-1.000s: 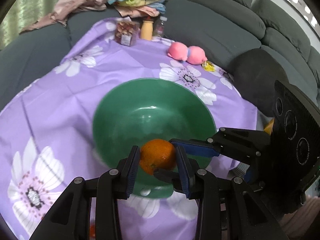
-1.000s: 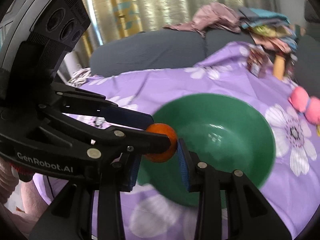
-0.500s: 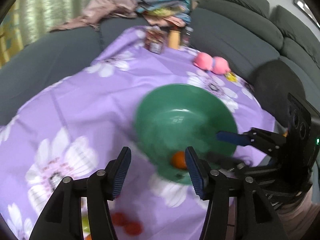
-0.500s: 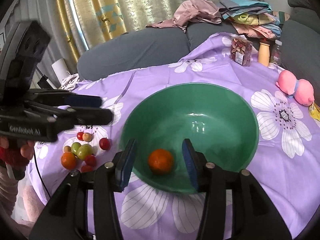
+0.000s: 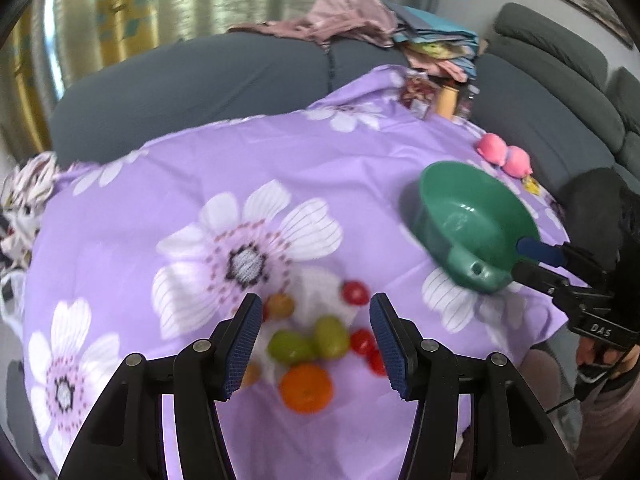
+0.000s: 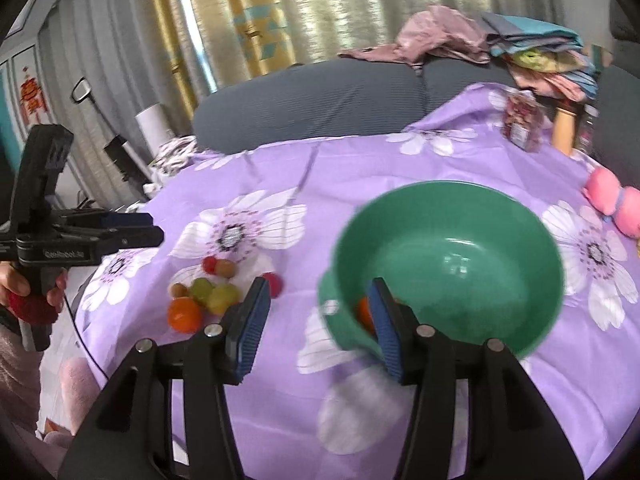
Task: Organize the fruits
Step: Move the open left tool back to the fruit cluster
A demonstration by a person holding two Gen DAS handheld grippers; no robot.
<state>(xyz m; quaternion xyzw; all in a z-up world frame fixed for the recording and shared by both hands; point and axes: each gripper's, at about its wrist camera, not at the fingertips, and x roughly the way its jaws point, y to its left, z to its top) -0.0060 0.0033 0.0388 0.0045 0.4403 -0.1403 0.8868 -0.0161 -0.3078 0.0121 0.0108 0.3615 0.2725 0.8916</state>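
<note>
My left gripper (image 5: 316,340) is open and hovers over a small pile of fruit on the purple flowered cloth (image 5: 200,168). The pile has two green fruits (image 5: 308,342), an orange (image 5: 306,388), red tomatoes (image 5: 355,292) and a brownish fruit (image 5: 280,306). No fruit touches its pads. To the right stands the green bowl (image 5: 472,216). In the right wrist view my right gripper (image 6: 318,320) is at the bowl's (image 6: 460,264) near rim, its jaws opening and gripping nothing. An orange (image 6: 363,312) lies in the bowl, half hidden by the right finger. The left gripper (image 6: 156,229) shows at far left.
A pink plush toy (image 6: 612,200) lies right of the bowl. A jar of snacks (image 6: 522,124) and bottles stand at the cloth's far edge. A grey sofa (image 5: 200,80) with piled clothes (image 5: 360,20) surrounds the table. A hand (image 6: 24,284) holds the left gripper.
The left gripper let go of the orange over the bowl, opened wide and swung left to above the fruit pile. The orange now rests in the bowl. The right gripper's jaws have widened.
</note>
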